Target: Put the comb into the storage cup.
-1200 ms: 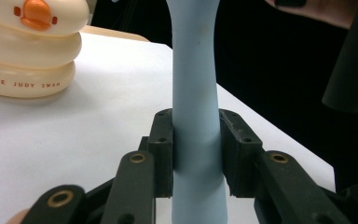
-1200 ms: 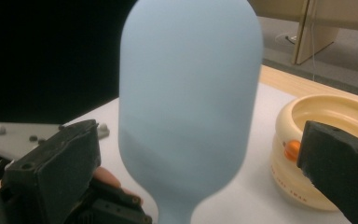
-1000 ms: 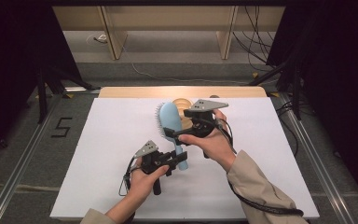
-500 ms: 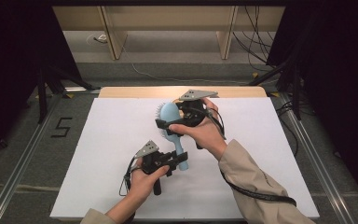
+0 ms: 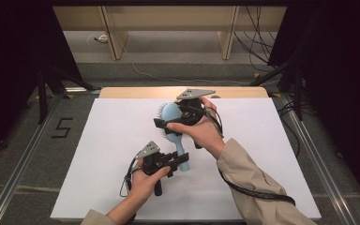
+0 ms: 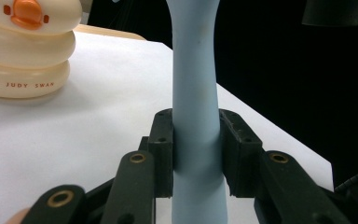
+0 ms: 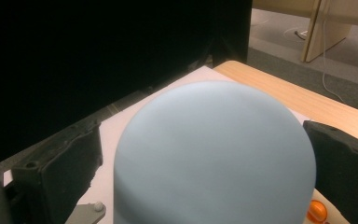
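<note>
I hold the blue hairbrush (image 5: 171, 117) with 2 hand-held grippers.
Left hand-held gripper (image 6: 196, 154) clamps its handle; right hand-held gripper (image 7: 205, 154) stands open around the head.

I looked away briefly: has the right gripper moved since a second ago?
Yes. The right gripper has slid left and toward the table's wooden edge, over the brush head.
</note>
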`<control>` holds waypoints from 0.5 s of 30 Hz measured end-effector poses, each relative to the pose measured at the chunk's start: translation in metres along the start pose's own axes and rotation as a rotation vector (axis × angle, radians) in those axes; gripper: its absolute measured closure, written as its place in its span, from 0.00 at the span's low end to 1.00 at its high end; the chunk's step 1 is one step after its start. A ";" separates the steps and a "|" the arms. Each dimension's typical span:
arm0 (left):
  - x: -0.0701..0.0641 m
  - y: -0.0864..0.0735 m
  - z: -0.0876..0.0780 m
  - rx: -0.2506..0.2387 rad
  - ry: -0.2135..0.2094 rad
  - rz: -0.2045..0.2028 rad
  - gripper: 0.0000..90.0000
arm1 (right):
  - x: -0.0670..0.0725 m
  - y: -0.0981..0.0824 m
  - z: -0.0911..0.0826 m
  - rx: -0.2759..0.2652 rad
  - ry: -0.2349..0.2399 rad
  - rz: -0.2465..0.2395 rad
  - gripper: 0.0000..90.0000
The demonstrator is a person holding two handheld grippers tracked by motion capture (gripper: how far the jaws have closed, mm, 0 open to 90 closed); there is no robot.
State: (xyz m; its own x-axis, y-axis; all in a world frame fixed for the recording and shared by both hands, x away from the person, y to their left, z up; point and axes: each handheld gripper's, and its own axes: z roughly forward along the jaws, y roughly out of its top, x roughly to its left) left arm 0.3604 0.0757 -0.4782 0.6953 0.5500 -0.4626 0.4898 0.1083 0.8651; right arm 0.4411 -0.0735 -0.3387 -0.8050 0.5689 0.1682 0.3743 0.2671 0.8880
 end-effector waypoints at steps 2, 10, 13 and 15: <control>0.000 0.000 0.000 0.000 0.000 0.000 0.75 | 0.000 0.000 0.000 -0.001 0.000 0.002 0.03; 0.000 0.000 0.000 0.000 -0.001 0.001 0.75 | 0.001 0.000 0.001 0.004 -0.006 0.007 0.08; 0.000 0.000 0.000 0.000 0.000 0.002 0.75 | 0.000 0.000 0.001 0.008 -0.008 0.010 0.09; 0.000 0.000 0.000 0.000 0.001 0.003 0.75 | 0.000 -0.001 0.001 0.011 -0.005 0.011 0.11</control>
State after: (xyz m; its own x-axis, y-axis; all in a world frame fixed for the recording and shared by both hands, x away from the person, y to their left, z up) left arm 0.3602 0.0754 -0.4783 0.6965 0.5508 -0.4600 0.4880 0.1064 0.8663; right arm 0.4410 -0.0728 -0.3397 -0.7985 0.5757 0.1760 0.3884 0.2694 0.8812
